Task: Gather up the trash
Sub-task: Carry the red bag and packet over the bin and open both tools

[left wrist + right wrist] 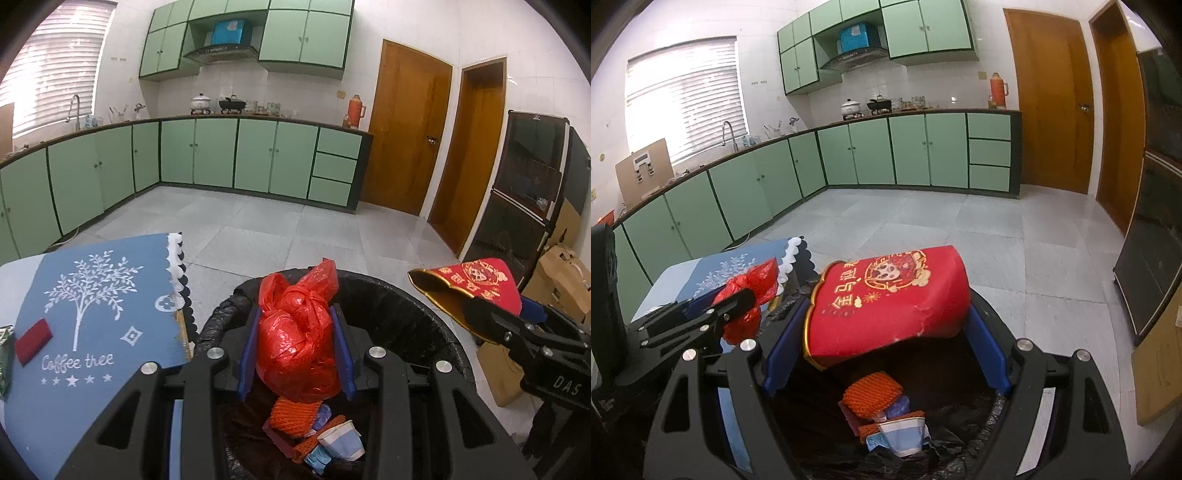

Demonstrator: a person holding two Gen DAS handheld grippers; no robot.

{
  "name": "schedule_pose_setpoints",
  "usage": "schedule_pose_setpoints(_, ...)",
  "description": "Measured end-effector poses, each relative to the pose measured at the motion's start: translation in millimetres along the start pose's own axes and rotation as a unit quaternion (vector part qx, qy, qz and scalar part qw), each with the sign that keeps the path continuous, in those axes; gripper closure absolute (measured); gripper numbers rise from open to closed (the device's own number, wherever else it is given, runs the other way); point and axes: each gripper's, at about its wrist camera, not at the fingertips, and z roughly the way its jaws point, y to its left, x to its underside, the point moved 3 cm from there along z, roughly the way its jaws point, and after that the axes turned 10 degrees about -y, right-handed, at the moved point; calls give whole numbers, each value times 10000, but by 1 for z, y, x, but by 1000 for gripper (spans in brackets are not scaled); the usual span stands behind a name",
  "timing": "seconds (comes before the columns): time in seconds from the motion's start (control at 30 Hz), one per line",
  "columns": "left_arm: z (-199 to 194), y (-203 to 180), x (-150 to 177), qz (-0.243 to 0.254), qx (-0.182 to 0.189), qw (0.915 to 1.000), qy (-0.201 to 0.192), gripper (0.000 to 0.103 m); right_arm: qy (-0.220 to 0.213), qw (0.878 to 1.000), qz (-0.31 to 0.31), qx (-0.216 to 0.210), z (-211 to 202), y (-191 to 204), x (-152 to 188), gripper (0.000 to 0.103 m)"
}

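My left gripper [297,332] is shut on a tied red plastic bag [299,339] and holds it over the black-lined trash bin [413,314]. My right gripper [886,325] is shut on a red box with gold print [886,306], also over the bin [990,432]; it shows at the right in the left wrist view [476,284]. Inside the bin lie orange foam netting [293,417] and a crumpled paper cup [341,441]. The left gripper with the red bag [750,291] appears at the left in the right wrist view.
A table with a blue "Coffee tree" mat [92,332] stands left of the bin, with a small red block [33,339] and a green packet [3,354] on it. Cardboard boxes [561,280] and a dark cabinet [524,192] stand at the right. Tiled floor [277,229] lies ahead.
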Motion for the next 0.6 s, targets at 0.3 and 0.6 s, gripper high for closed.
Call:
schedule_pose_setpoints(0.3,7,8,2,-173,120,9997,112,40,217,9993,24,301,14,-19,20,14)
schedule_pose_setpoints(0.6,-17,33,-8,-165,-232,9995,-113,33,208,9992,117,318,10,-20,20,12)
